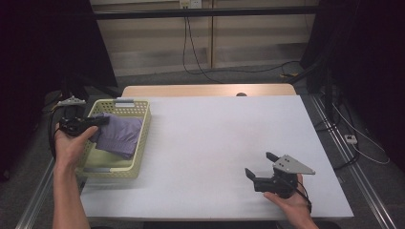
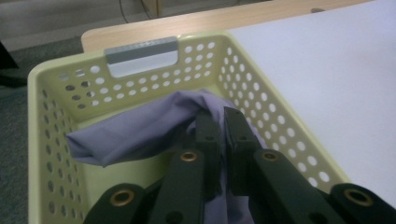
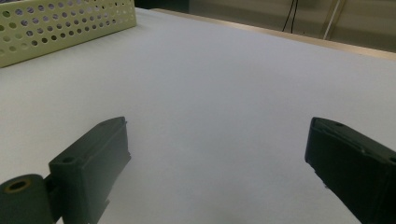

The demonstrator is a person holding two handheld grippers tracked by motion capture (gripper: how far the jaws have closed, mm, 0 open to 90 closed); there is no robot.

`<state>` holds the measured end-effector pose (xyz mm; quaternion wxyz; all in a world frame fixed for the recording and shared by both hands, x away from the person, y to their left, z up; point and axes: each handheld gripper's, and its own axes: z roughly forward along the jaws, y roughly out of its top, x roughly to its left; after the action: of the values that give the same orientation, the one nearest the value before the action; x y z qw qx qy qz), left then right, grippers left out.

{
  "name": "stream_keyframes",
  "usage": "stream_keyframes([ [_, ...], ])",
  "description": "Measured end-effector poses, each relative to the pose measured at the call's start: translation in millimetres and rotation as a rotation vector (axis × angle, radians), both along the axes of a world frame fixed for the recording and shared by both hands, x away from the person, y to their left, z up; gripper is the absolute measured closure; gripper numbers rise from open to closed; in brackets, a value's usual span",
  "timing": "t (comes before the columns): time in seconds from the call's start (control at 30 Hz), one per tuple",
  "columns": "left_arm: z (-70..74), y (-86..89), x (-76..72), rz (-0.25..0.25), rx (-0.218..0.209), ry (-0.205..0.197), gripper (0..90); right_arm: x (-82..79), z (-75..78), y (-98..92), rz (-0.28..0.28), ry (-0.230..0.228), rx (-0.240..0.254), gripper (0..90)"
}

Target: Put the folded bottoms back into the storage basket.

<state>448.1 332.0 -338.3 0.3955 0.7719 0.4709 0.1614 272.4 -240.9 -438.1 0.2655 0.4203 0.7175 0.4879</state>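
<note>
Holding the purple cloth [image 2: 140, 126] over the yellow basket [image 2: 51, 107], my left gripper [image 2: 223, 126] has its jaws pinched almost together on a bunched fold of the fabric, which squeezes out above and around the two black fingers [image 2: 208, 135]. Most of the cloth hangs or rests inside the basket, spreading away from the grip toward the far wall under the grey handle [image 2: 141, 49]; I cannot tell whether its lower folds already sit on the basket floor. From the high view the basket [image 1: 143, 125] stands at the left edge of the white table [image 1: 215, 138], with the cloth [image 1: 119, 134] within its walls. I judge the placing nearly done: what is left is to let the fabric settle, release it and draw the gripper clear. My right gripper [image 1: 260, 163] waits well apart, low over bare table, jaws spread wide and gripping nothing.
</note>
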Motion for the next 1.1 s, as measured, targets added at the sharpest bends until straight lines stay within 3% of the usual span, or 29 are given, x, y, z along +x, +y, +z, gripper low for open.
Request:
stream_keyframes([
  [0.37, -9.5, 2.2, 4.7, 0.059, 0.039, 0.056, 86.2, 0.0, 0.1, 0.1, 0.001, -0.001, 0.000, 5.9],
  [0.47, -12.2, -0.5, 7.1, 0.084, 0.047, 0.062, 86.2, 0.2, 0.2, 0.3, 0.003, 0.000, 0.002, 5.9],
  [0.67, -17.8, -6.9, 10.4, 0.086, 0.068, 0.065, 86.2, 0.3, 0.0, 0.7, 0.005, 0.001, 0.001, 5.9],
  [0.77, -20.0, -5.6, 11.2, 0.100, 0.096, 0.084, 86.1, 0.1, 0.1, 0.5, 0.002, 0.000, -0.001, 5.9],
  [0.9, -25.4, -0.9, 13.2, 0.117, 0.089, 0.109, 86.2, 0.2, 0.2, 0.1, 0.000, -0.001, -0.002, 5.9],
  [1.1, -31.7, 3.2, 15.2, 0.152, 0.126, 0.147, 86.1, 0.2, 0.1, 0.2, -0.001, -0.001, -0.002, 5.9],
])
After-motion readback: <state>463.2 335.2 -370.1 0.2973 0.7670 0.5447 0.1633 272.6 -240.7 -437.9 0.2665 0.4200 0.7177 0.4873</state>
